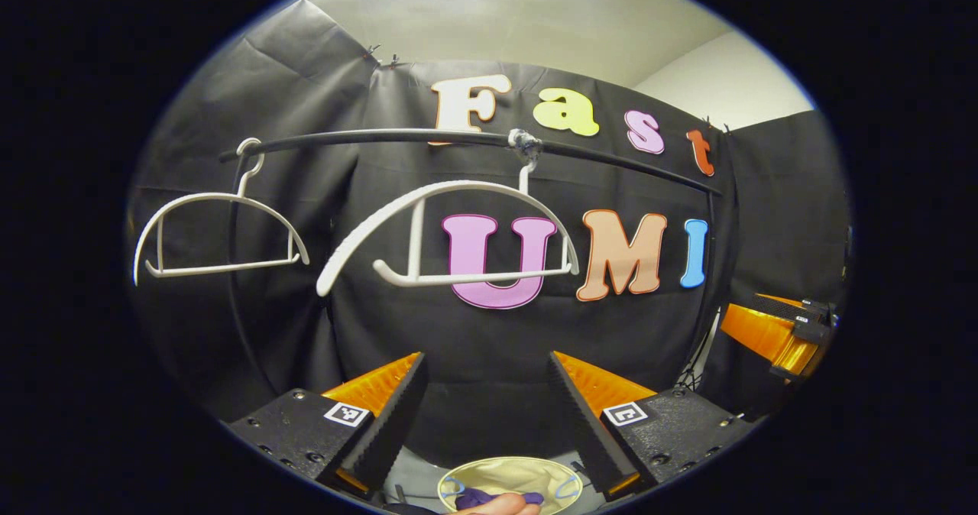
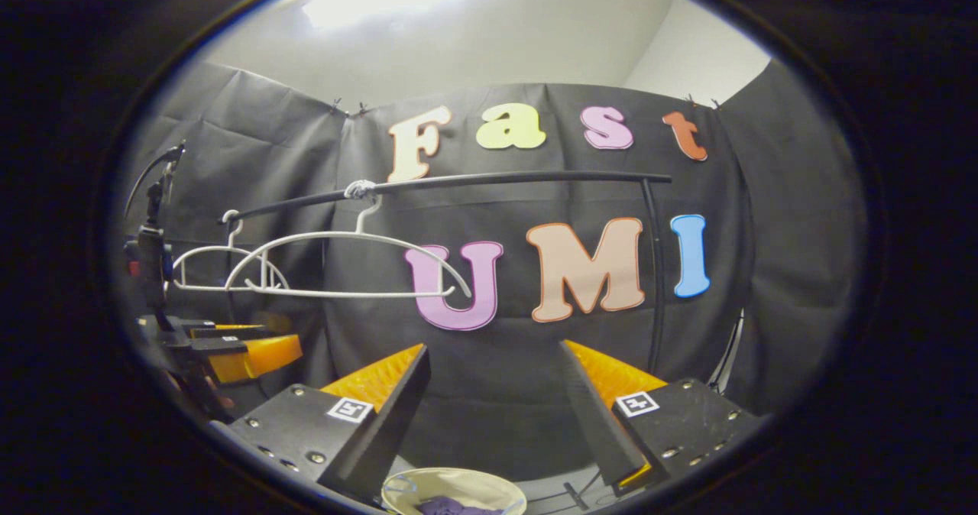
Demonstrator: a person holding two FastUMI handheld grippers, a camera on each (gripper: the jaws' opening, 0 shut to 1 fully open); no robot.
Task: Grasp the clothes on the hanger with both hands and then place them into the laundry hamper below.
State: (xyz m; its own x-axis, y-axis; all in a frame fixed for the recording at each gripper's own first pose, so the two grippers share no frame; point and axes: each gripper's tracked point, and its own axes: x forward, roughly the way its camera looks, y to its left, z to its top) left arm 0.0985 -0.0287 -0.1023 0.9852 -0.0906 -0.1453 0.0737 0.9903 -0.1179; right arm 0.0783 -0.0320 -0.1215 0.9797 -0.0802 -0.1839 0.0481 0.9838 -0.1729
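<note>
Two bare white hangers hang on a black rail [image 1: 382, 134]: the nearer hanger [image 1: 458, 186] ahead of me and the other hanger [image 1: 221, 198] to its left. Low between my fingers sits the cream laundry hamper [image 1: 458, 473] with a purple garment [image 1: 489, 497] inside. My left gripper [image 1: 486, 356] is open and holds nothing. In the right gripper view, the right gripper [image 2: 495, 345] is also open and empty above the hamper [image 2: 397, 484] and the purple garment [image 2: 451, 507]. The nearer hanger [image 2: 344, 236] hangs up and to the left.
The rail's black upright post [image 2: 651, 270] stands right of centre. The right gripper's body [image 1: 779, 331] shows at the right edge of the left gripper view. The left gripper's body [image 2: 244, 351] sits at the left of the right gripper view, below the second hanger [image 2: 199, 254].
</note>
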